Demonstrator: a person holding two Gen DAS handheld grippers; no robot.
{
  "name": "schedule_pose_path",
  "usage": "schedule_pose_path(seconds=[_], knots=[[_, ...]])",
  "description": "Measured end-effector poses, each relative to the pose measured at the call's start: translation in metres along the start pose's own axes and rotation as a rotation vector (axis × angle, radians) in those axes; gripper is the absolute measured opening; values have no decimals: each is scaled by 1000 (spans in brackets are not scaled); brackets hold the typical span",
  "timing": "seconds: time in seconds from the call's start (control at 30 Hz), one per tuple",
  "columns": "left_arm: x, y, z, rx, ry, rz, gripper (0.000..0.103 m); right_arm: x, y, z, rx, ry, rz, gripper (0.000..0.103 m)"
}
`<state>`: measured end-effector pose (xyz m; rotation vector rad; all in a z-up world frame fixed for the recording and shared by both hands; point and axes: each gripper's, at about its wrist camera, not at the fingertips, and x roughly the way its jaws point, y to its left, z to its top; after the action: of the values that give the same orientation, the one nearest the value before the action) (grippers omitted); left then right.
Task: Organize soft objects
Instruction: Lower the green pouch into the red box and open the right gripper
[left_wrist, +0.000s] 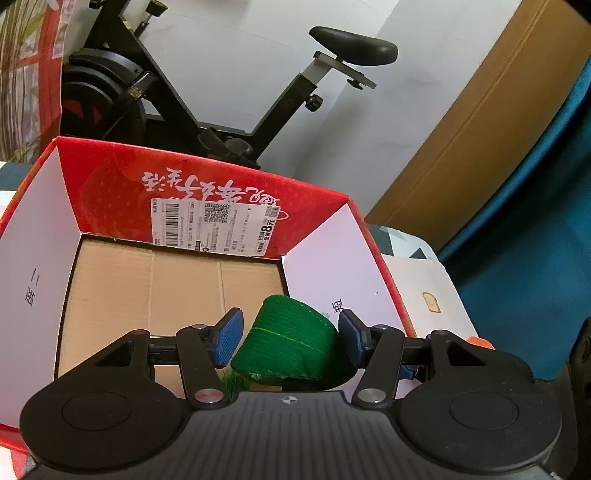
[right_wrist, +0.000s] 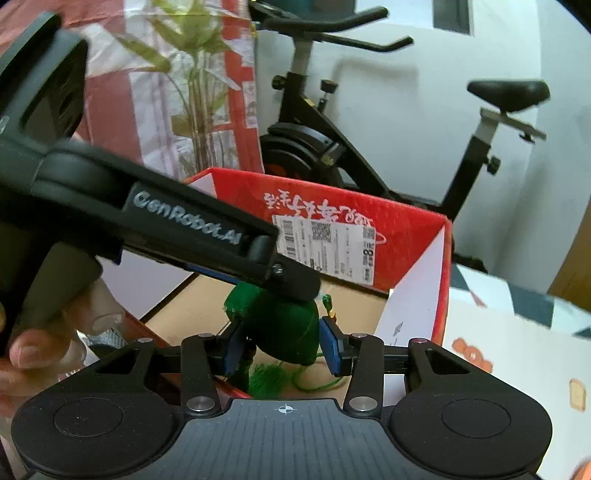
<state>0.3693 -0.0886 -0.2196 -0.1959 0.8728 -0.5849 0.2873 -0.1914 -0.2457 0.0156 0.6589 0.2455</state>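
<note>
- Left claw (left_wrist: 290, 334): pads spread, green plush (left_wrist: 286, 345) between them; contact not clear, so grip cannot be told.
- Right claw (right_wrist: 279, 349): pads flank the same plush (right_wrist: 284, 328), gap on the right side; looks released.
- Plush: hangs over the box (left_wrist: 177, 184) near corner, tassel (right_wrist: 269, 382) trailing below.
- Risk: tassel snags the near rim; plush drops outside.
- Risk: claws crowd, left body crossing above right.
- Room: bare cardboard floor (left_wrist: 118, 288) ahead-left; tall flaps ahead and beside.
</note>
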Motion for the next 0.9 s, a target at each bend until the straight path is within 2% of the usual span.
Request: schedule_pose_path(seconds=[0.27,0.4,0.5,0.67,0.8,0.87,0.9], knots=[[0,1,-1,-10,-6,6,64,2,-6,0,71,31,-3,42],[-7,3,0,-8,-28,20,66,1,-11,1,94,36,-69,42],[-14,4,0,12,-45,65,67,-6,-18,1,136,11,-96,44],[-35,11,-2,35,-101,141,67,-26,-20,4,119,-48,-151,56],[-62,13,-11,75,-157,184,67,-51,-21,0,130,-123,-138,65],[-76,16,-17,78,-175,195,67,-62,-20,-3,138,-147,-123,80],[-81,18,-20,76,-183,202,67,-68,-20,-5,138,-163,-121,84]])
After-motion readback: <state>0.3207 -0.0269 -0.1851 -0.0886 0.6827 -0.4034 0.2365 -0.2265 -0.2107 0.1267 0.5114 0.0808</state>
